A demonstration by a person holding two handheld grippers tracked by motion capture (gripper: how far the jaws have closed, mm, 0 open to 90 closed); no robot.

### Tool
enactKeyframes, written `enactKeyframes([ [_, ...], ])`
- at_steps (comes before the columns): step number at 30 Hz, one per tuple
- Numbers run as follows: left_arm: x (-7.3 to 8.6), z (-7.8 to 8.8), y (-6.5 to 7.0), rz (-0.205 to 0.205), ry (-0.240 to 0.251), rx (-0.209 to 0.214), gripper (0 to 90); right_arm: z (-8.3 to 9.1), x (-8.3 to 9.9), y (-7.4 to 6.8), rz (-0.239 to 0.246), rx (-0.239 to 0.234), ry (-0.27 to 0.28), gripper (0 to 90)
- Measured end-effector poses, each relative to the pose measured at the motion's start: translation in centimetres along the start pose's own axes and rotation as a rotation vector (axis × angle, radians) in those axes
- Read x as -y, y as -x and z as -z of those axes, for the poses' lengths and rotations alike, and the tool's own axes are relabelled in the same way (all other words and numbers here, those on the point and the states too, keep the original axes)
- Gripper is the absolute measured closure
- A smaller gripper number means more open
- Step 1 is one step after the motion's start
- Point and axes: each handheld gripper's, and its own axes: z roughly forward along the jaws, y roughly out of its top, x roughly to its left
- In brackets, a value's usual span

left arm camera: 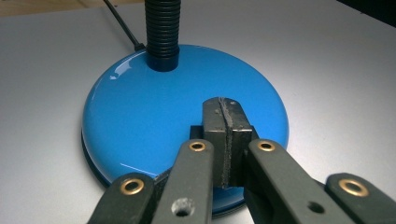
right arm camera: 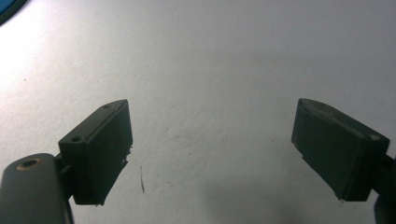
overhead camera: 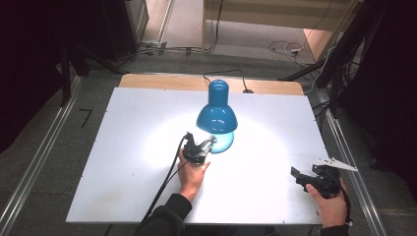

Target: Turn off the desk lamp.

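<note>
We see a large white table [overhead camera: 123, 162] from the high view, and in its middle stands a blue desk lamp [overhead camera: 217, 115]. The lamp is switched on and makes a bright pool of light on the white surface around it. Its shade hangs over its round blue base [left arm camera: 154, 116], and a black ribbed neck [left arm camera: 162, 32] rises from the far side of this base. A black cord [left arm camera: 120, 23] leaves the base toward the far edge of the table.

The left gripper [overhead camera: 209, 143] is at the near side of the lamp base, held by the person's left hand [overhead camera: 192, 172]. In the left gripper view its two jaws are pressed together with nothing between them, and their tips are over the near part of the blue base; we cannot tell if they touch it.

The right gripper [overhead camera: 296, 176] is well apart from the lamp, near the right front corner of the table, in the right hand [overhead camera: 330, 204]. In the right gripper view its jaws stand wide apart above the bare white surface
</note>
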Motion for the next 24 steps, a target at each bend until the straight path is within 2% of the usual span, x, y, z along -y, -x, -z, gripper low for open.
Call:
enactKeyframes([
  [13,-0.2,-0.52,0.09,-0.009,-0.015,0.005,90.0,0.0,-0.01,0.11,-0.004,0.001,0.005,10.8],
  [17,-0.24,-0.67,0.19,0.009,-0.001,0.003,90.0,-0.02,-0.02,0.1,-0.005,0.002,0.005,10.8],
  [19,-0.25,-0.57,0.08,-0.018,-0.018,0.005,90.0,0.06,-0.03,0.07,-0.005,0.002,0.006,10.8],
  [24,-0.23,-0.59,0.16,-0.022,-0.016,0.0,90.0,0.06,-0.02,0.06,-0.005,0.003,0.003,10.8],
])
